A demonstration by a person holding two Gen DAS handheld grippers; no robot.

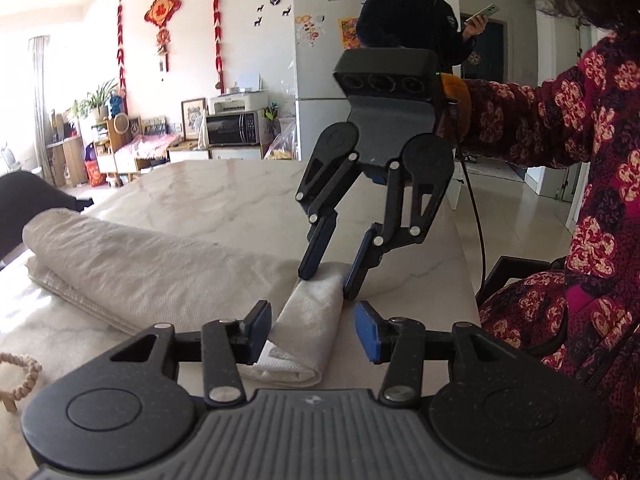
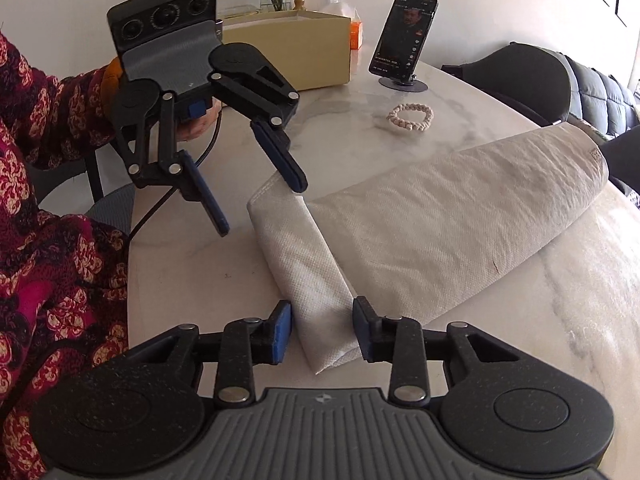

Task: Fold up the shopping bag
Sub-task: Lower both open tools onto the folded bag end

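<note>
The shopping bag (image 1: pixel 160 276) is off-white woven fabric, folded into a long strip on the marble table (image 1: pixel 224 196), with its near end rolled into a short fold (image 1: pixel 308 320). My left gripper (image 1: pixel 313 334) is open, its pads on either side of one end of the roll without pinching it. My right gripper (image 2: pixel 322 334) is open and straddles the other end of the roll (image 2: pixel 304 264). Each gripper shows in the other's view: the right one (image 1: pixel 328 282) and the left one (image 2: pixel 262 210), both open over the roll.
A phone on a stand (image 2: pixel 402 38), a cardboard box (image 2: pixel 288 50) and a beaded bracelet (image 2: pixel 410 117) lie on the table's far side. Dark chairs (image 2: pixel 520 76) stand around the table. A man (image 1: pixel 420 16) stands by the fridge. The table edge runs close at the holder's side.
</note>
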